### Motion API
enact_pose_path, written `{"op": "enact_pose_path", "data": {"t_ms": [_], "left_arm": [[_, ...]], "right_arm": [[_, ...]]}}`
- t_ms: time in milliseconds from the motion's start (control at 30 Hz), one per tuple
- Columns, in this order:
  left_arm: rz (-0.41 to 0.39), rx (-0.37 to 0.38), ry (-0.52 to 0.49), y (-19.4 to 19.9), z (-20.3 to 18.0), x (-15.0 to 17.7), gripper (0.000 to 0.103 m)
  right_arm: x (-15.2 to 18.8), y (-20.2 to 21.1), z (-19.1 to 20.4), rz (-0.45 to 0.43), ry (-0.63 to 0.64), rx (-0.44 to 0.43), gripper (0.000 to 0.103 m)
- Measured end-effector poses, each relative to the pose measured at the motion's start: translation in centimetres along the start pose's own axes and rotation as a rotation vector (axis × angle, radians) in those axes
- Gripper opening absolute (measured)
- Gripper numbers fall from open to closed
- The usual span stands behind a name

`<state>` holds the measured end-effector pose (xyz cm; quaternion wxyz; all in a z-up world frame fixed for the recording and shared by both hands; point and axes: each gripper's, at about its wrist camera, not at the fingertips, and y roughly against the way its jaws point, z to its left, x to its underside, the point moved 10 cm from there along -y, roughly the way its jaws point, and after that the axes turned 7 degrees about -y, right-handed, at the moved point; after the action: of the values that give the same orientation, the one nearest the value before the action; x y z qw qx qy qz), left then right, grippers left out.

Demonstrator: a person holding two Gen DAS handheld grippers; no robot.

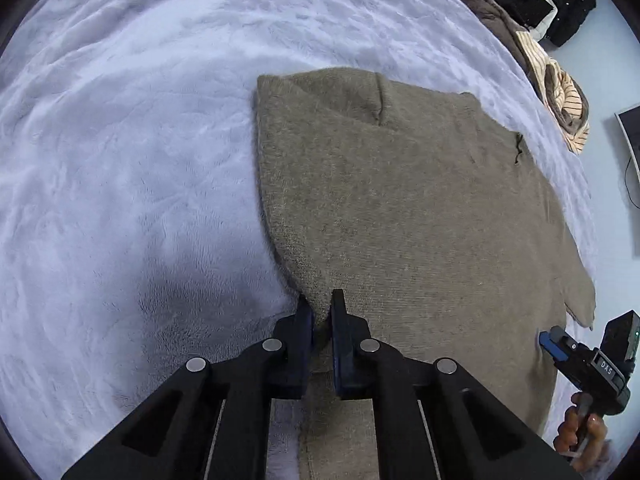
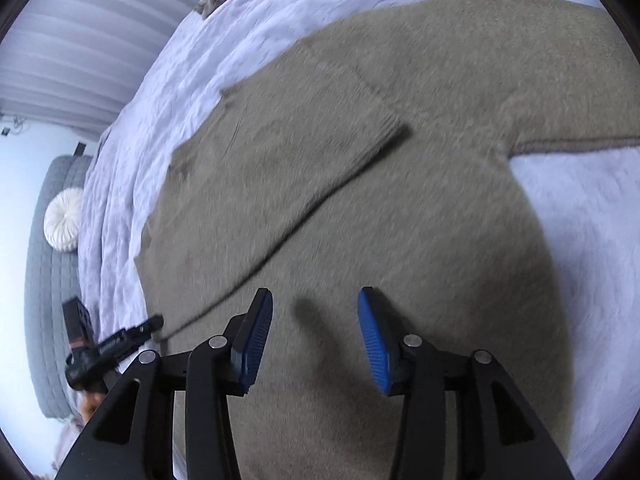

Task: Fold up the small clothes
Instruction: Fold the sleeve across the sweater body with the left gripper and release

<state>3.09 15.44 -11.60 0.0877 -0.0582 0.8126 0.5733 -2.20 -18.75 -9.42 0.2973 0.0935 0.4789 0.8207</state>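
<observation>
A taupe knit sweater (image 1: 420, 208) lies spread on a pale lavender fleece blanket (image 1: 140, 140). My left gripper (image 1: 320, 312) is shut on the sweater's near left edge, and the cloth rises in a pinched peak between the pads. In the right wrist view a sleeve (image 2: 304, 152) lies folded slantwise across the sweater (image 2: 400, 220) body. My right gripper (image 2: 316, 300) hovers open over the sweater with nothing between its blue pads (image 2: 372, 336). Each view catches the other gripper at the sweater's edge: the right gripper (image 1: 554, 346) held by a hand, and the left gripper (image 2: 154, 324).
A heap of brown and striped clothes (image 1: 560, 92) and a black garment (image 1: 560, 0) lie past the blanket's far right edge. A grey sofa (image 2: 44, 280) with a round white cushion (image 2: 64, 220) stands beside the bed, under pale curtains (image 2: 88, 40).
</observation>
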Motion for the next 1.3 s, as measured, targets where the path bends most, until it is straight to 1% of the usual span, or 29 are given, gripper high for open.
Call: {"op": "enact_pose_path", "data": {"t_ms": [67,133,167,233,333,400,467,567,600,733,767,800,833,867,900,933,1000,1100,1233,1300], "left_arm": [[-0.033,-0.037,-0.085,1.0,-0.7,-0.3,0.009],[-0.024,-0.060,-0.119,0.7,-0.4,-0.1,0.009],[-0.013,-0.069,-0.123,0.3,-0.1,0.1,0.009],[-0.015,-0.062,-0.111,-0.3,0.3,0.3,0.010],[-0.033,-0.053,-0.070,0.4,0.6,0.2,0.010],[-0.038,-0.089,-0.079,0.8,0.7,0.2,0.010],[-0.046,-0.147,-0.107,1.5,0.3,0.5,0.010],[-0.056,-0.229,-0.171,2.3,-0.9,0.7,0.010],[-0.059,-0.234,-0.186,2.4,-1.5,0.8,0.010],[-0.052,-0.181,-0.210,2.7,-4.7,1.2,0.010],[-0.050,-0.173,-0.222,2.5,-5.7,1.3,0.012],[-0.047,-0.171,-0.232,2.3,-6.6,1.2,0.024],[-0.046,-0.177,-0.239,2.2,-7.4,1.3,0.074],[-0.067,-0.198,-0.242,2.2,-8.1,1.1,0.102],[-0.105,-0.210,-0.257,2.5,-9.0,0.9,0.102],[-0.110,-0.209,-0.290,2.4,-10.0,0.8,0.102],[-0.084,-0.207,-0.326,1.5,-11.6,0.8,0.102],[-0.055,-0.186,-0.338,0.3,-13.4,0.8,0.102],[-0.026,-0.194,-0.348,-1.0,-15.4,0.7,0.102],[-0.009,-0.169,-0.347,-1.9,-16.6,0.7,0.102]], "right_arm": [[0.3,0.1,0.3,0.004,-0.015,-0.020,0.048],[0.4,0.0,0.4,0.002,-0.023,-0.025,0.048],[0.4,-0.2,0.4,0.003,-0.025,-0.024,0.048],[0.6,-0.4,0.3,0.008,-0.027,-0.019,0.048],[0.9,-0.3,0.5,0.012,-0.015,-0.014,0.048],[1.2,-0.1,0.3,0.015,-0.009,-0.012,0.048],[1.4,0.1,0.1,0.018,-0.016,-0.015,0.048],[1.6,0.2,-0.1,0.016,-0.030,-0.020,0.048],[1.6,0.3,-0.1,0.015,-0.033,-0.021,0.048],[1.8,0.6,-0.3,0.014,-0.047,-0.029,0.048],[1.8,0.7,-0.4,0.013,-0.051,-0.031,0.048],[1.8,0.8,-0.6,0.012,-0.056,-0.032,0.048],[1.8,0.9,-0.8,0.010,-0.063,-0.034,0.048],[1.7,1.1,-1.0,0.007,-0.069,-0.037,0.048],[1.6,1.3,-1.2,0.005,-0.075,-0.039,0.048],[1.6,1.4,-1.4,0.002,-0.079,-0.040,0.048],[1.3,1.9,-1.9,-0.005,-0.089,-0.040,0.048],[0.8,2.6,-2.8,-0.018,-0.111,-0.044,0.048],[-0.3,3.9,-4.3,-0.045,-0.134,-0.038,0.048],[-1.0,4.7,-5.3,-0.061,-0.144,-0.032,0.048]]}}
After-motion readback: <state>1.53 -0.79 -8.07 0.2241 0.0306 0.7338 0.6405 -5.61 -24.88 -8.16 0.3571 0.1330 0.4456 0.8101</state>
